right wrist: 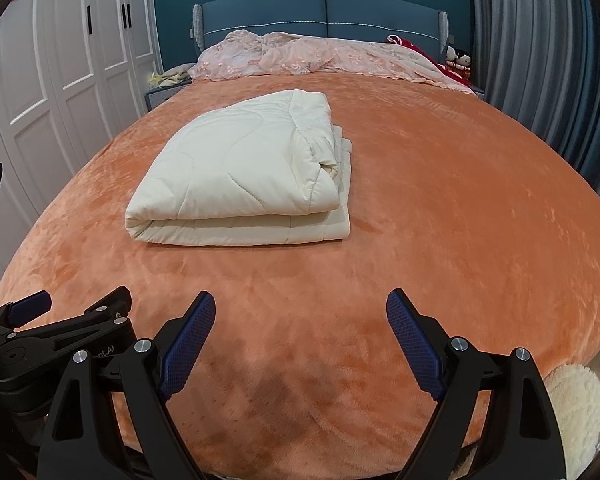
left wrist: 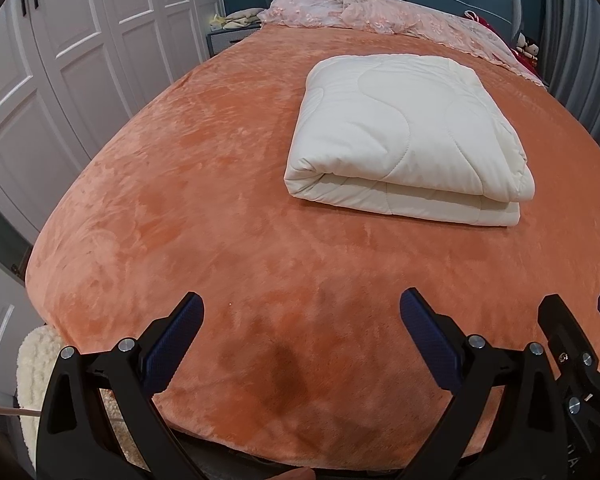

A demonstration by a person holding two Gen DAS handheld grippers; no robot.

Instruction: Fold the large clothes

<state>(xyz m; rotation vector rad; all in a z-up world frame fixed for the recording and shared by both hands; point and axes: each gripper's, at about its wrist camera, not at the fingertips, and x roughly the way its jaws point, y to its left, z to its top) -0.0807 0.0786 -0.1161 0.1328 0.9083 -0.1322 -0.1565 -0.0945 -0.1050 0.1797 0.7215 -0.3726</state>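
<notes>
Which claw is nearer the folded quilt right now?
Neither clearly. The left claw and right claw are both open and side by side at the bed's foot, well short of the cream folded quilt.

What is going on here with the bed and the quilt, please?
A person holds a hand-held gripper in each hand over the near end of the bed. The left gripper and right gripper are both open and empty, touching nothing. The white quilt already lies folded into a neat bundle on the orange cover, well ahead of both grippers.
</notes>
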